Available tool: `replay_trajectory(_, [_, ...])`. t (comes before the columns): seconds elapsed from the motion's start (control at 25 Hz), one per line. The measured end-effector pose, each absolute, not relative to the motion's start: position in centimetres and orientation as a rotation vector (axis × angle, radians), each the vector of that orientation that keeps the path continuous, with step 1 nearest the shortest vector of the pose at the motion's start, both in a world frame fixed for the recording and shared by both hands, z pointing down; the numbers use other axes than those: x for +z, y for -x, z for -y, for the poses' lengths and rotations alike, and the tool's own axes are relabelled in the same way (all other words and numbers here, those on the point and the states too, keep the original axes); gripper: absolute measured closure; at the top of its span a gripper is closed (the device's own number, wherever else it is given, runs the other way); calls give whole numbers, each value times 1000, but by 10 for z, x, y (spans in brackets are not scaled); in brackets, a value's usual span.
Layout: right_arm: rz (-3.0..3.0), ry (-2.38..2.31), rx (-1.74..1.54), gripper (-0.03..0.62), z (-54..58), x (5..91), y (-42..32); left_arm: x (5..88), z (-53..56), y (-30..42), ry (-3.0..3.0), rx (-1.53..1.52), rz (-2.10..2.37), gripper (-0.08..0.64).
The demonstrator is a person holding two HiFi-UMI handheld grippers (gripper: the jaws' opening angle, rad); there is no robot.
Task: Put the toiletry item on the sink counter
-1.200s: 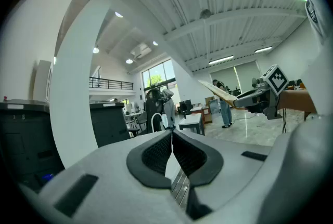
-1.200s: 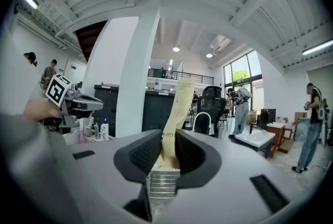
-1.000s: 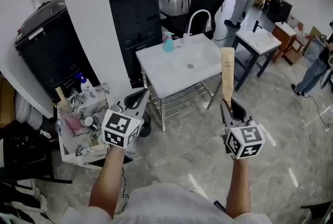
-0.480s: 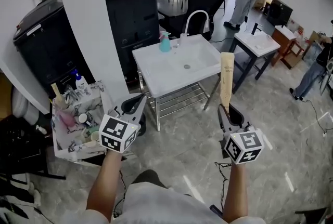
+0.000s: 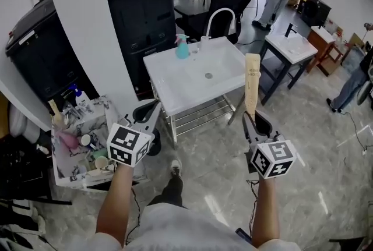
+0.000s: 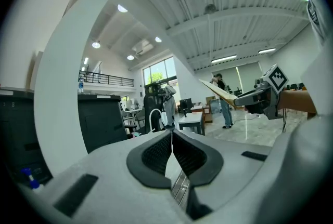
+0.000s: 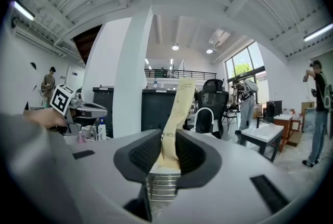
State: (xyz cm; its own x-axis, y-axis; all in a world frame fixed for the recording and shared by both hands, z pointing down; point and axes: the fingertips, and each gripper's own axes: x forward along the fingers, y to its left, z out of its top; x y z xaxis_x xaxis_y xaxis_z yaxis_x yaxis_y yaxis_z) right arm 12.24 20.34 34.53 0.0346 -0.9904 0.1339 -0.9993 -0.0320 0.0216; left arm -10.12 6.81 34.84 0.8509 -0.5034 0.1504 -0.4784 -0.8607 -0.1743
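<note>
Pale stone floor (image 5: 204,183) fills the lower frame. The white sink counter (image 5: 172,84) stands at upper centre, a teal bottle (image 5: 182,49) at its back edge and a cluttered basket (image 5: 93,105) at left. I note the right gripper (image 5: 252,120) clamped on the foot of a tan tube (image 5: 252,81). The tube's long axis runs up-frame from the jaws, and its tip overlaps the counter's right edge. The counter lies ahead and slightly left of that gripper. The left gripper (image 5: 154,110) has its jaws together, holding nothing.

Print on tube (image 5: 252,85) illegible
</note>
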Motion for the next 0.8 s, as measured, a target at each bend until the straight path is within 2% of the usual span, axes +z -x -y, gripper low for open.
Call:
replay_trajectory(0.4, [2092, -2178, 151, 512, -51, 342, -177, 335, 101, 35, 2887, -250, -759, 548])
replay_trajectory(0.8, [2091, -2141, 246, 511, 67, 357, -203, 347, 223, 9, 2926, -289, -793, 548])
